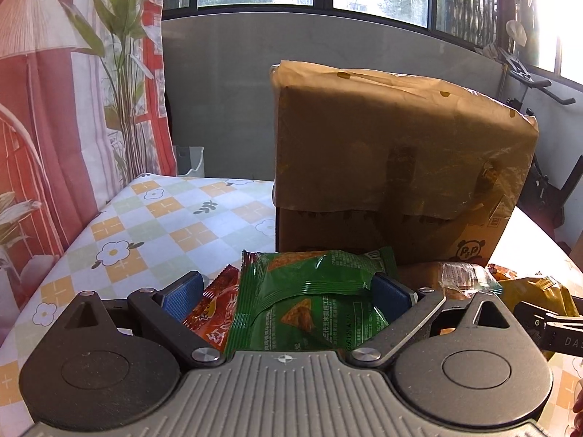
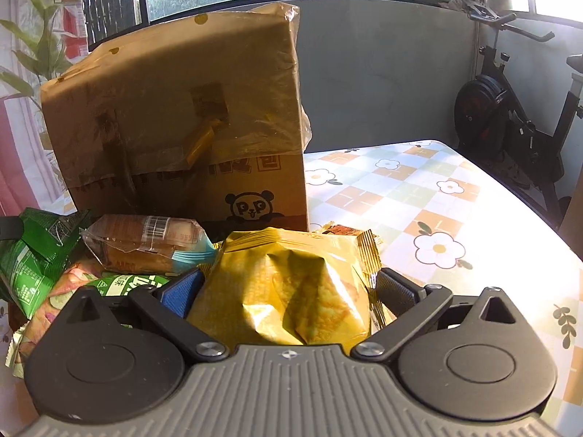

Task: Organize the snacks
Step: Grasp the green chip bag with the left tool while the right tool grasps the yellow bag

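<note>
The lower part of the green snack packet is hidden behind the left gripper's body, and the red packet beside it is mostly covered. The foot of the cardboard box is screened by snacks. The exercise bike is cut off — its far side lost in glare.

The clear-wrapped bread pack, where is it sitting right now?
In the right wrist view the clear-wrapped bread pack lies left of centre, in front of the cardboard box, between the green snack bag and the yellow snack bag.
</note>
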Tool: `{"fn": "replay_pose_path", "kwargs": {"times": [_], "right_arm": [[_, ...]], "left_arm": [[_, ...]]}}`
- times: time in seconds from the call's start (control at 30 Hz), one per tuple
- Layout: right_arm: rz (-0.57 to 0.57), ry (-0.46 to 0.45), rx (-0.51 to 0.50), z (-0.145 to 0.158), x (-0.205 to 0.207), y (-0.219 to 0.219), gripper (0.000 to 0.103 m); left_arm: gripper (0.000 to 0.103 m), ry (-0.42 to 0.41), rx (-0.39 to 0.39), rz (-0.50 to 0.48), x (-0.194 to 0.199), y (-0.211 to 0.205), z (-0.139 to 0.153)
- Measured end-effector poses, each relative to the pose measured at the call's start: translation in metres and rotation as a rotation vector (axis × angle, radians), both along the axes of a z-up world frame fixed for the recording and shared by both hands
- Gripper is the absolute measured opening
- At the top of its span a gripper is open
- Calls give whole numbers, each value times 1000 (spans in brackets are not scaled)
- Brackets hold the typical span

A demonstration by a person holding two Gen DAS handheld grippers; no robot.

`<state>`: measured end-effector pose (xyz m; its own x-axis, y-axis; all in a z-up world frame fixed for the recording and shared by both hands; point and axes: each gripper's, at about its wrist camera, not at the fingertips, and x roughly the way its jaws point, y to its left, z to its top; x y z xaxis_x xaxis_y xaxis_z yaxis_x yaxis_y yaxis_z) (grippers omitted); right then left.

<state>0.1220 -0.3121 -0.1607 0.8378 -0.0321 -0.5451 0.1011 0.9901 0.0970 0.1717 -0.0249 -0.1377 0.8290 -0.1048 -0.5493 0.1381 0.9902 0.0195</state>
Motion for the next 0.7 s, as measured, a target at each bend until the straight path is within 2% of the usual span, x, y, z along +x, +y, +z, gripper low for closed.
{"fn": "replay_pose_path", "kwargs": {"times": [0.13, 0.33, 0.57, 0.63, 0.7], "right_arm": [[15, -16, -10, 2, -3, 2, 97], [36, -27, 43, 3, -6, -6, 90], [41, -33, 40, 3, -8, -4, 89], [40, -35, 43, 2, -8, -5, 89], [45, -30, 48, 4, -9, -5, 88]], "left_arm": [[99, 42, -11, -6, 11, -5, -5], [100, 78, -27, -15, 13, -6, -20], [100, 87, 1, -47, 9, -13, -29], [96, 81, 17, -62, 7, -15, -28], [89, 76, -1, -94, 2, -12, -22]]}}
